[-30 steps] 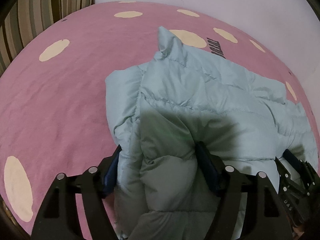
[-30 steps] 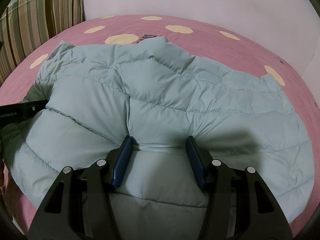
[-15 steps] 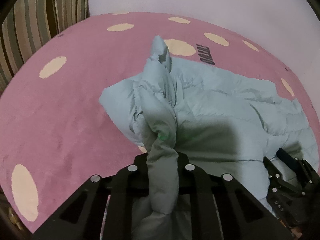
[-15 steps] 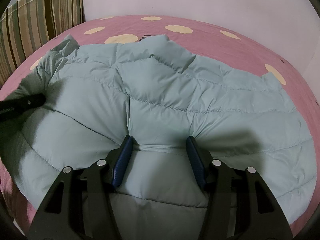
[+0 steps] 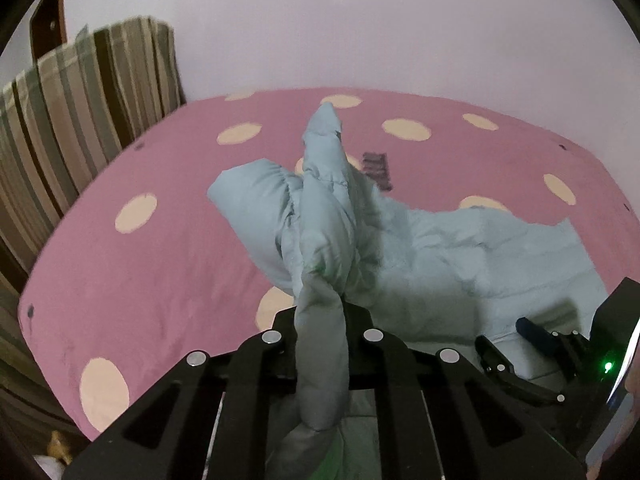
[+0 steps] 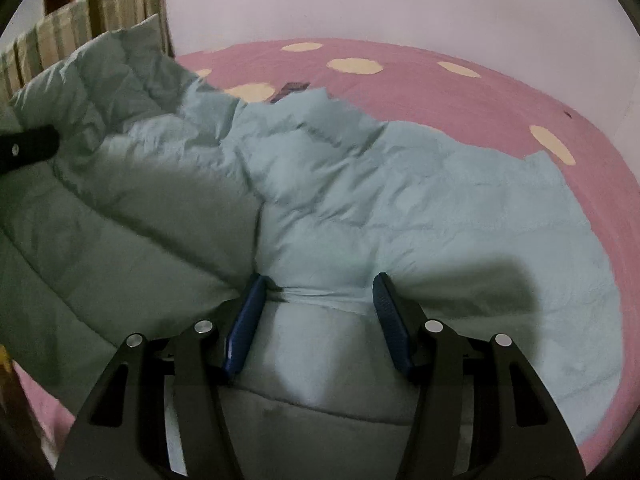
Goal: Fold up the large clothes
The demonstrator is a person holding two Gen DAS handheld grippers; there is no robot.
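Observation:
A pale blue-green puffer jacket [image 6: 380, 200] lies spread on a pink bed cover with cream dots [image 6: 460, 92]. My left gripper [image 5: 322, 320] is shut on a bunched fold of the jacket [image 5: 320, 240] and holds that side lifted above the bed. The lifted side shows at the left of the right wrist view [image 6: 100, 92], with the left gripper's black tip [image 6: 28, 150] beside it. My right gripper [image 6: 318, 300] is open, its blue pads [image 6: 244, 320] resting on the jacket's near edge, fabric bulging between them. It shows at the lower right of the left wrist view [image 5: 536, 344].
A striped cushion or headboard cover [image 5: 72, 128] stands at the left end of the bed. A plain pale wall [image 5: 360, 20] runs behind the bed. A dark printed label [image 5: 376, 168] sits on the cover beyond the jacket.
My left gripper closed on the jacket's left side and raised it off the bed, tilting upward. The fabric bunched into a tall ridge. My right gripper stayed open in place.

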